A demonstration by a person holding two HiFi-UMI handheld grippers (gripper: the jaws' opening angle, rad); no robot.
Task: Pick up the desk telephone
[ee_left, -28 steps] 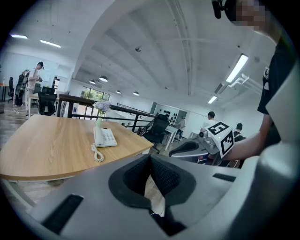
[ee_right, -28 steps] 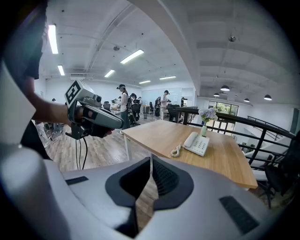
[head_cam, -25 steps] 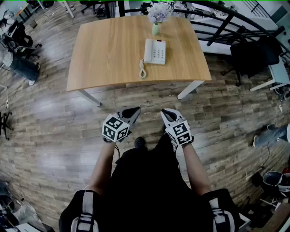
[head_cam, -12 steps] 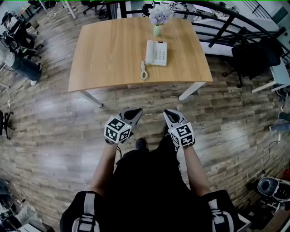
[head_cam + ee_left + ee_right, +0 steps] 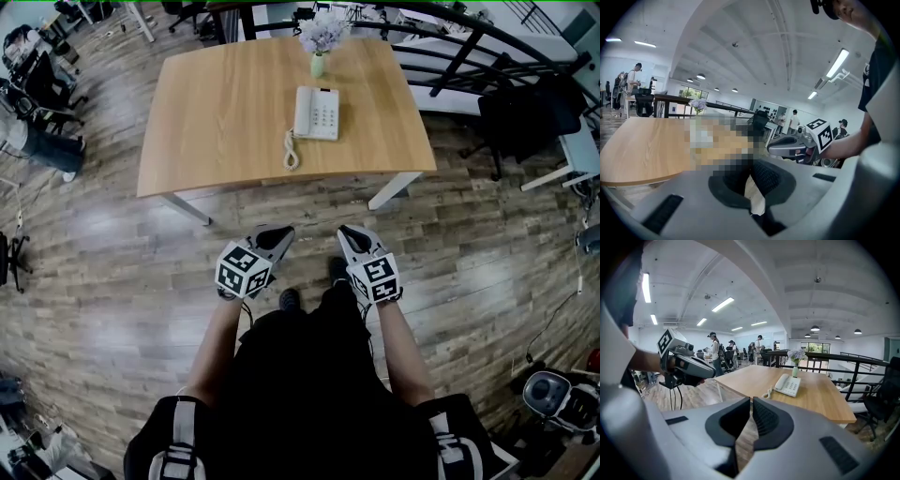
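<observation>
Wooden table (image 5: 216, 112), white desk telephone (image 5: 316, 113) on it, flower vase (image 5: 319, 62) just behind

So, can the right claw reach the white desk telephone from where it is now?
Probably not yet. The right claw hangs shut over the floor, short of the light wooden table, while the white desk telephone sits near its middle. Nothing blocks the way; stepping closer should do.

Left gripper (image 5: 274, 234) and right gripper (image 5: 349, 234) sit side by side over the floor (image 5: 112, 281), both short of the table (image 5: 216, 122). Straight ahead, on the tabletop, there's the desk telephone (image 5: 317, 112), lined up between the two. Its cord (image 5: 292, 150) lies on the left gripper's side, nearer us. Beyond the phone, at the far edge, stands the vase (image 5: 319, 62). Well off past the right gripper, a chair (image 5: 525, 117).
</observation>
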